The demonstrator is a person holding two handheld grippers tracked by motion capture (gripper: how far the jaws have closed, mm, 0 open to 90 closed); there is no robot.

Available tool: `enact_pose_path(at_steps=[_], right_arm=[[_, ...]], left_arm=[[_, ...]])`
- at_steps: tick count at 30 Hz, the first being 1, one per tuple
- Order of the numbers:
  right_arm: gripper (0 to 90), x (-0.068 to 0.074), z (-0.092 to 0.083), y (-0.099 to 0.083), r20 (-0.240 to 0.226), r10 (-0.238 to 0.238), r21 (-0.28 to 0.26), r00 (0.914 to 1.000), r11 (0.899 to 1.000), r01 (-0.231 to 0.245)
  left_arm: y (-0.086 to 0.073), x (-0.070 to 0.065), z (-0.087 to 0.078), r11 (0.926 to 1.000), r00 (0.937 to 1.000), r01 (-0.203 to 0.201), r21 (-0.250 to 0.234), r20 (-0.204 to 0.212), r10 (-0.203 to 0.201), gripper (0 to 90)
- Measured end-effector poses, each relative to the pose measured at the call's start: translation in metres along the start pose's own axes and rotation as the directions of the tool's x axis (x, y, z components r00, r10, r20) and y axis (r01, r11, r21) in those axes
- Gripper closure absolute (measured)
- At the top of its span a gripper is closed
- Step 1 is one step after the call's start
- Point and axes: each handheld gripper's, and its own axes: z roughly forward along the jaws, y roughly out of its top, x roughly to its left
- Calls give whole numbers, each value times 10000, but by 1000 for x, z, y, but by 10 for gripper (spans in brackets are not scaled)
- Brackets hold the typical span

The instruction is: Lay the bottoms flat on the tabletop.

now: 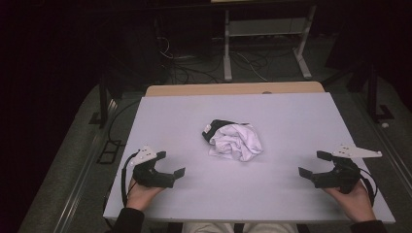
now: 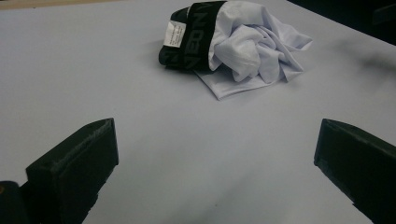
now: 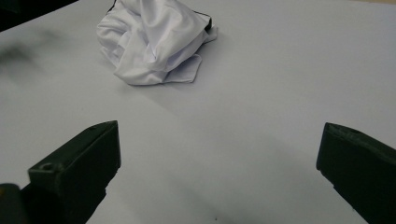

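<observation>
Holding both grippers, left gripper (image 1: 171, 163) and right gripper (image 1: 308, 163), spread apart and empty either side of the crumpled white cotton garment with black waistband (image 1: 233, 140) mid-table (image 1: 291, 111), I risk pinching only one loose layer.

A pale grey tabletop (image 1: 291, 116) carries the scene, its far edge backed by a strip of light wood (image 1: 233, 89). Beyond it, on the dim floor, a tangle of cables (image 1: 194, 68) lies near the white legs of a metal frame (image 1: 265, 34). A dark stand (image 1: 103, 104) rises left of the tabletop, another (image 1: 374, 94) at the right.
</observation>
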Motion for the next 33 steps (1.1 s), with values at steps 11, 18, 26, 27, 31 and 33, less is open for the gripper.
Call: enact_pose_path(at_steps=[11,18,26,27,31,33], right_arm=[[1,2,-1,0,-1,-41,-39,10000,10000,41],[0,3,-1,1,-42,-14,-30,10000,10000,14],[0,7,-4,3,20,-41,-51,10000,10000,41],[0,7,-4,4,28,-20,-55,10000,10000,20],[1,6,-5,5,62,-37,-69,10000,10000,37],[0,6,-5,6,64,-14,-84,10000,10000,14]], left_arm=[[0,-1,-1,10000,10000,-11,-30,19,11,0],[0,0,-1,10000,10000,15,-16,9,-15,0],[4,0,0,10000,9999,-37,69,-97,38,0],[4,0,0,10000,9999,-45,83,-125,46,0],[9,-1,2,9998,9998,-136,165,-132,138,0],[12,-2,3,9998,9998,-149,146,-101,150,0]])
